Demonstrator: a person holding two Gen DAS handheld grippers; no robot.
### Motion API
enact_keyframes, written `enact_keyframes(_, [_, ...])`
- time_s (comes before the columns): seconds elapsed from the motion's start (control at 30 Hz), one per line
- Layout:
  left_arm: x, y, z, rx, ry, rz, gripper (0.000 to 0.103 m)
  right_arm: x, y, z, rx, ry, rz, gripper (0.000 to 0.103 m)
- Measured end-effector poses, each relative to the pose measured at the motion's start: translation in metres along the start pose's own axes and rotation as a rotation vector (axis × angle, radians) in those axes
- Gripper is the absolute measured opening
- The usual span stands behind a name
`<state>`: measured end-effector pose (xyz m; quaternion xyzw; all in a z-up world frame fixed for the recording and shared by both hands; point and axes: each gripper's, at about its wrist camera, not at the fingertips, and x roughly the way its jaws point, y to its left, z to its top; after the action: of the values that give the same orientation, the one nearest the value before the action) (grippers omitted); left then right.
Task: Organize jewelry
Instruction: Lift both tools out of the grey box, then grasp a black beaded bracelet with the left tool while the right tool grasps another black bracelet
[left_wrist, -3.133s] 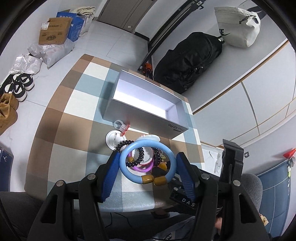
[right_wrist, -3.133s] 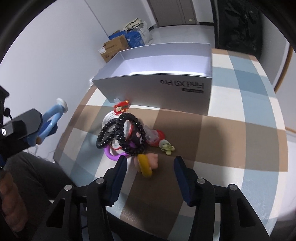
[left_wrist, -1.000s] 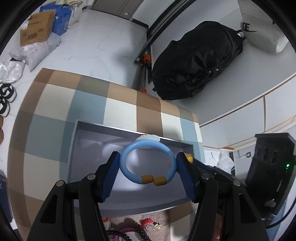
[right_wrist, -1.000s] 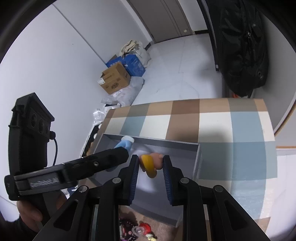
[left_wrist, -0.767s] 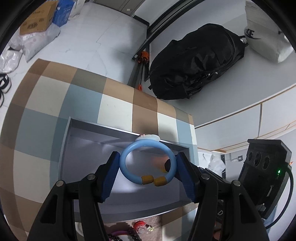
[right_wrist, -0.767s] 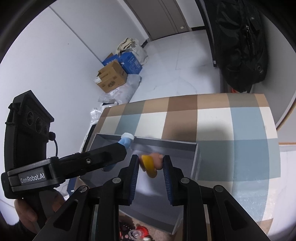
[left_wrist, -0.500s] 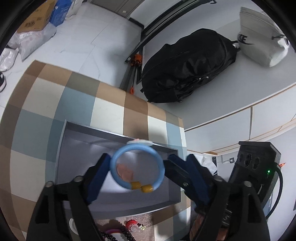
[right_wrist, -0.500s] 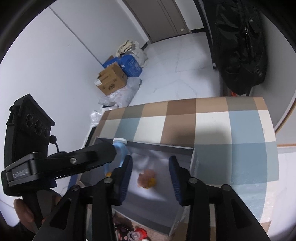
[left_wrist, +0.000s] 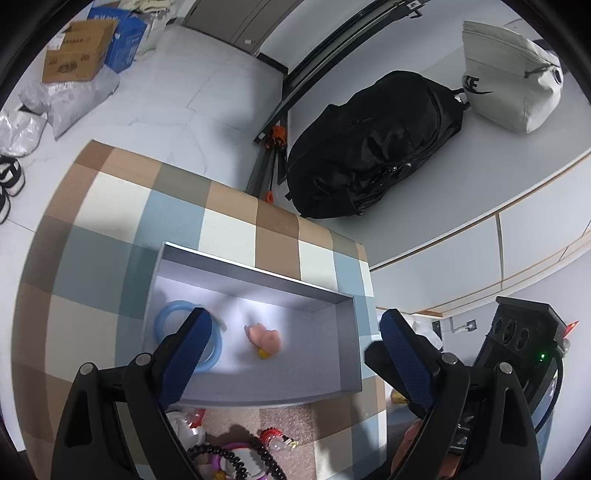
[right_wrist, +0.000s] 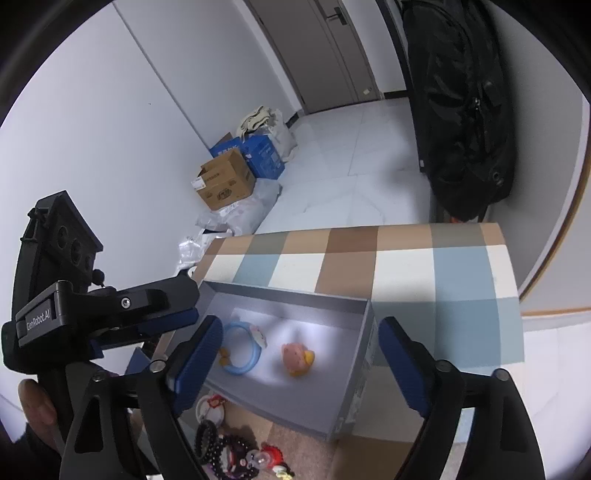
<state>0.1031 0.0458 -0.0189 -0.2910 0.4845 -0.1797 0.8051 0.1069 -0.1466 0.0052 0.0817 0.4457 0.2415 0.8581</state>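
Blue bangle (left_wrist: 186, 338) and pink charm (right_wrist: 297, 358) lie in the grey box (left_wrist: 258, 397). Both left tongs (left_wrist: 291, 354) and right tongs (right_wrist: 295, 363) are opening, empty. We advise lifting clear, then fetching the beaded pile (right_wrist: 225, 448) at six o'clock on the table (right_wrist: 406, 266).

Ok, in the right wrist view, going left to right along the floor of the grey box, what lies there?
Blue bracelet → pink and yellow charm, both lying loose on the floor of the grey box, apart from each other.
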Motion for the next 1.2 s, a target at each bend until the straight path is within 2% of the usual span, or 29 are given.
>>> enact_keyframes(0.1, [-0.01,-0.003,-0.005,0.032,-0.034,0.021,0.09,-0.007,0.004,-0.004,-0.014,-0.021,-0.003,0.1])
enact_keyframes(0.27, [-0.025,-0.003,-0.018,0.088,-0.093,0.119,0.09,-0.015,0.014,-0.012,-0.042,-0.035,0.01,0.101])
enact_keyframes(0.4, [-0.034,0.007,-0.031,0.09,-0.116,0.16,0.09,-0.022,0.022,-0.02,-0.064,-0.05,0.004,0.103])
enact_keyframes(0.57, [-0.04,0.014,-0.054,0.092,-0.087,0.202,0.09,-0.026,0.027,-0.03,-0.086,-0.052,-0.017,0.103])
enact_keyframes(0.7, [-0.034,0.02,-0.069,0.094,-0.023,0.265,0.09,-0.031,0.027,-0.036,-0.095,-0.061,-0.036,0.103])
enact_keyframes(0.83, [-0.029,0.03,-0.081,0.074,0.036,0.264,0.09,-0.035,0.024,-0.043,-0.088,-0.06,-0.057,0.103])
enact_keyframes(1.2, [-0.013,0.033,-0.105,0.111,0.15,0.263,0.09,-0.038,0.028,-0.056,-0.109,-0.039,-0.062,0.103])
